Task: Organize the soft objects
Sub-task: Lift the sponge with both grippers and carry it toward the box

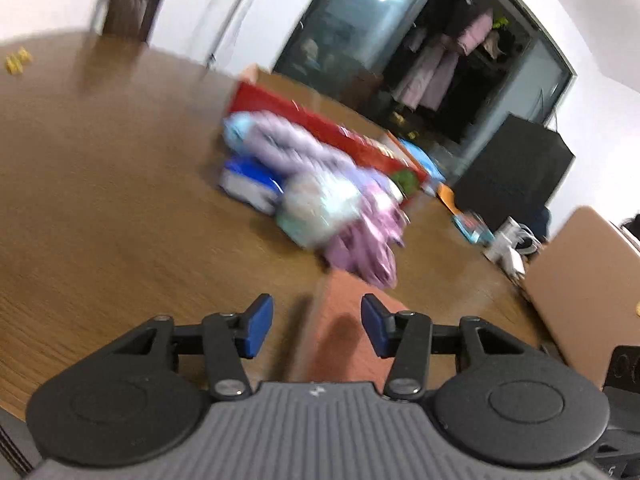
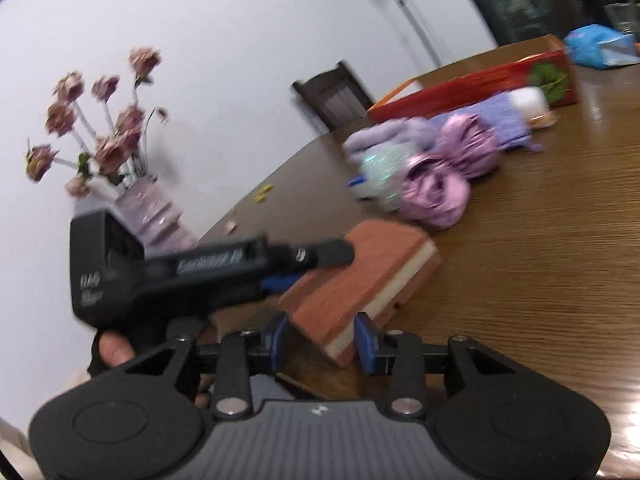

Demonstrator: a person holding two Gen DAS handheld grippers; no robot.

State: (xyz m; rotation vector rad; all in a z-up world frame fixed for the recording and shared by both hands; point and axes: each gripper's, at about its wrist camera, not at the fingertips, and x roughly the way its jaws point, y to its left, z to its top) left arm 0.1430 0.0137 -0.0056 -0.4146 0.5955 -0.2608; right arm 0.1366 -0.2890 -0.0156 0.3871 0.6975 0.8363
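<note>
A terracotta cushion [image 1: 340,320] with a cream foam layer lies on the brown table [image 1: 100,200]. My left gripper [image 1: 318,328] is open around its near end: the right pad is close to it and a strip of table shows by the left pad. In the right wrist view my right gripper [image 2: 323,342] is shut on the cushion [image 2: 360,280], with its near corner filling the gap between the blue pads. The left gripper [image 2: 310,267] reaches over the cushion's far side. Beyond lies a pile of soft things: lilac satin cloth [image 2: 440,184], a pale glittery bundle [image 2: 380,176], purple knit [image 2: 500,120].
A long red box [image 2: 460,88] stands behind the pile, with blue packets [image 2: 600,46] past it. A vase of pink flowers [image 2: 148,208] is at the left. A black bag [image 1: 516,168] and a cardboard box [image 1: 584,280] stand at the right. A dark chair [image 1: 134,4] is at the far edge.
</note>
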